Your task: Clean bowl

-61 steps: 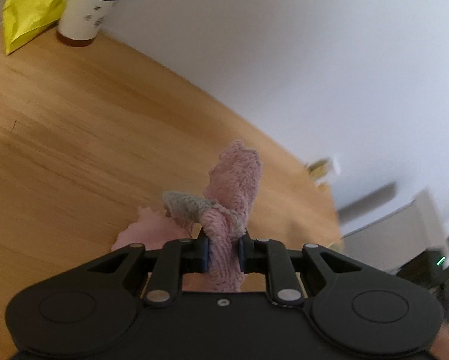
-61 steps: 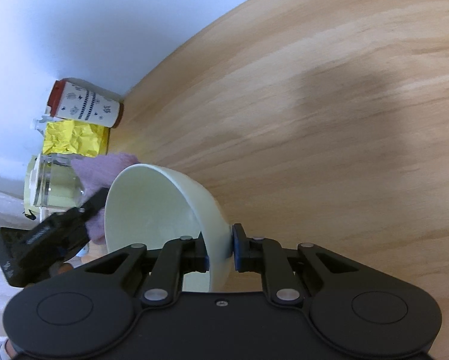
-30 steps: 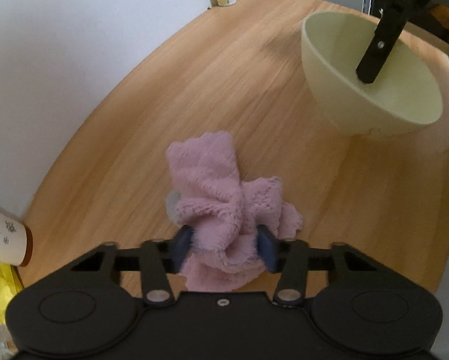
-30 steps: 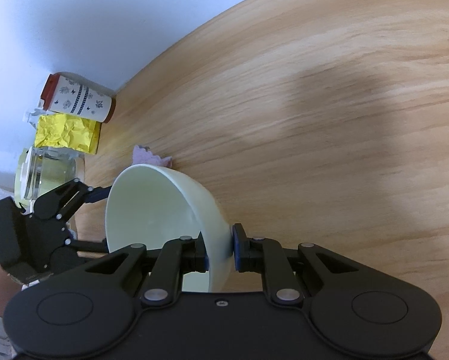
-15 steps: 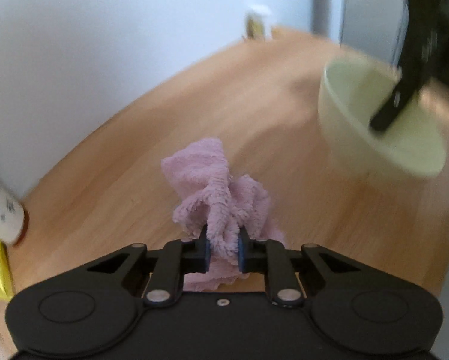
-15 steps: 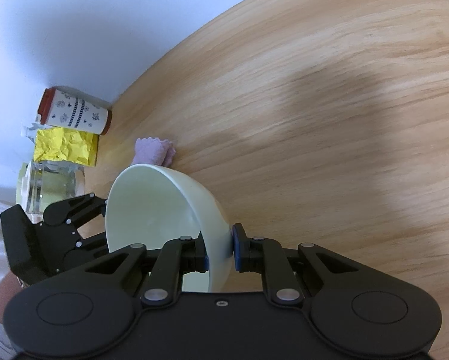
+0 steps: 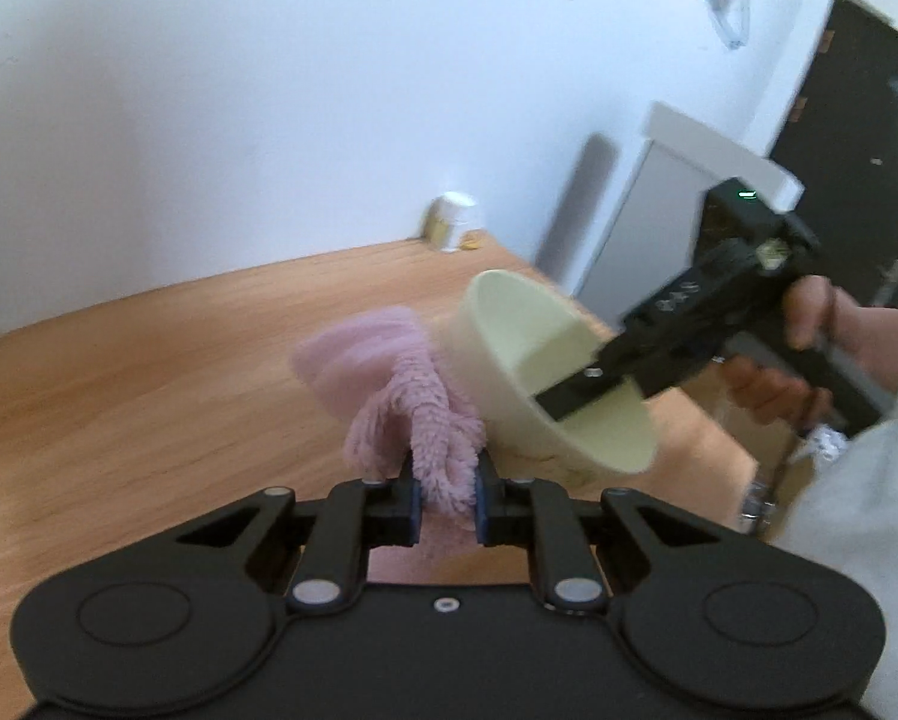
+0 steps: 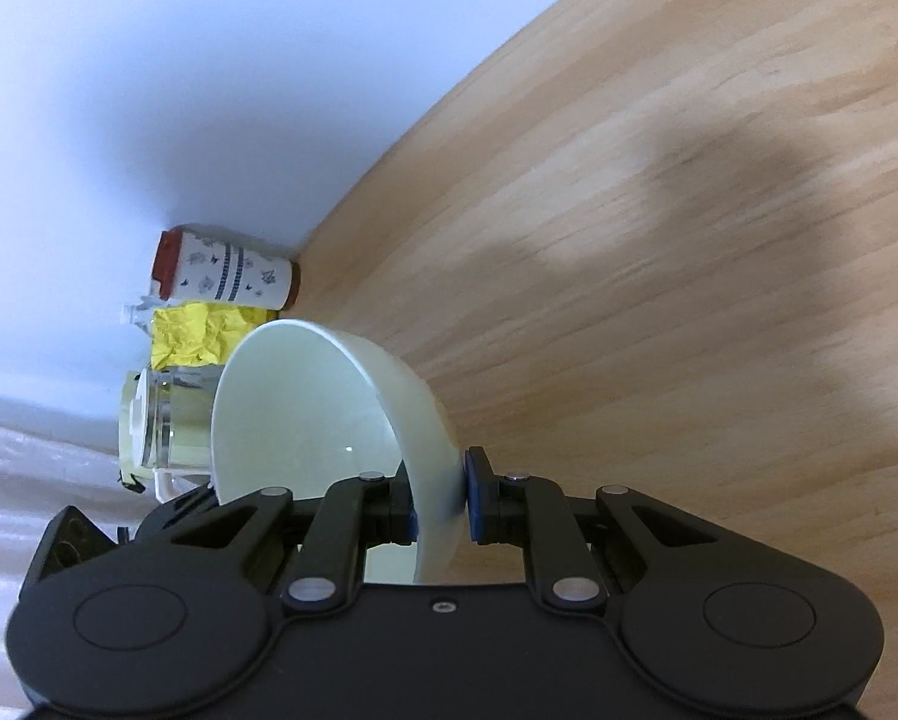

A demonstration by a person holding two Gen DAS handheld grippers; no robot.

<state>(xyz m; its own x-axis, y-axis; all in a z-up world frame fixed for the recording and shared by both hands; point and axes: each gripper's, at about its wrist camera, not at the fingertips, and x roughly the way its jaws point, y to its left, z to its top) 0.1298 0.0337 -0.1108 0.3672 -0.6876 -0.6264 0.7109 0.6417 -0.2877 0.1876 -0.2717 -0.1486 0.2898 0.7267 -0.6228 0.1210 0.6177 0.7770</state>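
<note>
My right claw (image 8: 440, 519) grips the bowl (image 8: 329, 414) rim, tilted above the table (image 8: 688, 240). My left claw (image 7: 446, 495) pinches the cloth (image 7: 389, 378) beside the bowl. I cannot tell how much wiping is left.

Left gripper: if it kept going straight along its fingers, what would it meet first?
Probably the bowl: the pink cloth clamped in the left gripper leads, reaching its outer wall. Contact is unclear.

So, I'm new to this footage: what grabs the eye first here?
The pale green bowl, tipped on its side and pinched by its rim in the right gripper, held above the wooden table. Next, the fluffy pink cloth clamped in the left gripper, right beside the bowl's outer wall.
</note>
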